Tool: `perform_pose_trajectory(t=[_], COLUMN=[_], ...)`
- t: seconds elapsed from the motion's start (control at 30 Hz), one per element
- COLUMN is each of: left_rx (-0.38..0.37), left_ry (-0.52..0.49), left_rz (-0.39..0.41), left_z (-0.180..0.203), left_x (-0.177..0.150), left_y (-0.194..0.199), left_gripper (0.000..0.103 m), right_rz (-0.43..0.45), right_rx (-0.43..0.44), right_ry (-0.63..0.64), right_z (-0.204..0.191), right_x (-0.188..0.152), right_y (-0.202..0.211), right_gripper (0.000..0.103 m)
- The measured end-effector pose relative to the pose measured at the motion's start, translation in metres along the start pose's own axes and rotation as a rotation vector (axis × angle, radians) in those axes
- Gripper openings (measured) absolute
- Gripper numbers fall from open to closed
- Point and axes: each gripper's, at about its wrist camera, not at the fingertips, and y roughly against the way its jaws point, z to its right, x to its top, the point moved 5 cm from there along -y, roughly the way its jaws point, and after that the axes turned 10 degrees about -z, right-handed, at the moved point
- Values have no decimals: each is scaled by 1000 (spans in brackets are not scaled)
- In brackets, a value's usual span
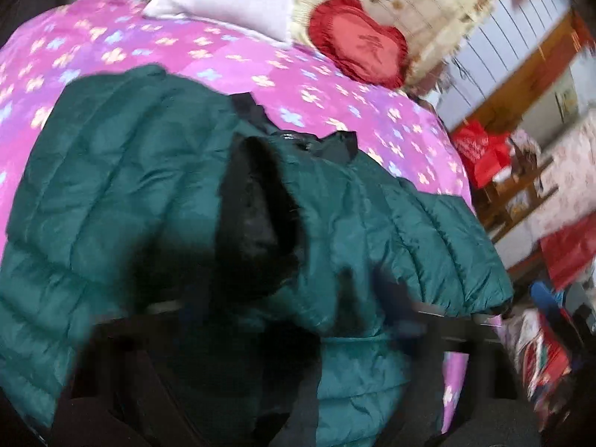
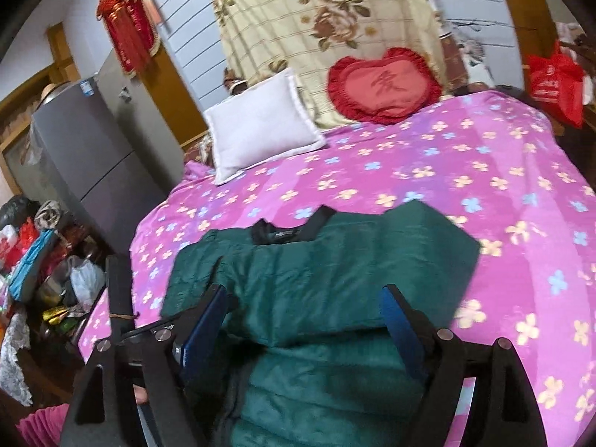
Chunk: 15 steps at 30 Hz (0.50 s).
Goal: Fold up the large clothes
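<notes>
The right gripper (image 2: pixel 305 320) stands spread wide, its two blue-padded fingers (image 2: pixel 400 320) apart with the green jacket (image 2: pixel 320 279) lying between them. Neither pad is pressed onto the cloth; the left-hand pad sits right at the jacket's edge, and whether it touches cannot be told. At the left of the right wrist view the other gripper's black frame shows low beside the bed.

In the left wrist view, the left gripper (image 1: pixel 283 320) is lost in blur and covered by jacket (image 1: pixel 123 193) folds. Only dark bars and a bluish smear show near the bottom, so whether it is spread or pinching cannot be told. The jacket bulges close to the lens there, with its black furry lining (image 1: pixel 253 223) turned outward at the middle and a black collar strip behind it.

The jacket lies on the bed (image 2: pixel 428 171), on a pink flowered cover, at the near side. It is partly folded, with a flat layer laid across the body and the black collar (image 2: pixel 290 232) pointing towards the head of the bed. The quilted lower part runs down towards the camera.

At the head of the bed a white pillow (image 2: pixel 260 126) leans beside a red heart-shaped cushion (image 2: pixel 383 85), both against a cream rose-printed blanket (image 2: pixel 320 18). A red bag (image 2: pixel 555 85) hangs at the right. A grey fridge (image 2: pixel 93 156) stands left of the bed, with a red knot ornament (image 2: pixel 126 26) hanging above it and a heap of bags and clutter below on the floor side.
</notes>
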Motion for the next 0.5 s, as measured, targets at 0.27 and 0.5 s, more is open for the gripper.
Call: perform_pose_trajectory(t=[0.27, 0.5], left_rx=[97, 194], left_ry=[-73, -42], left_rz=[116, 195], left_z=[-24, -88], left_x=[18, 27], left_y=[46, 76], left_gripper=[20, 20], right_rz=[-31, -110], right_rx=[-23, -53], right_ry=[-124, -77], right_z=[31, 11], right_x=[7, 13], right_y=[-20, -86], right_gripper=[82, 82])
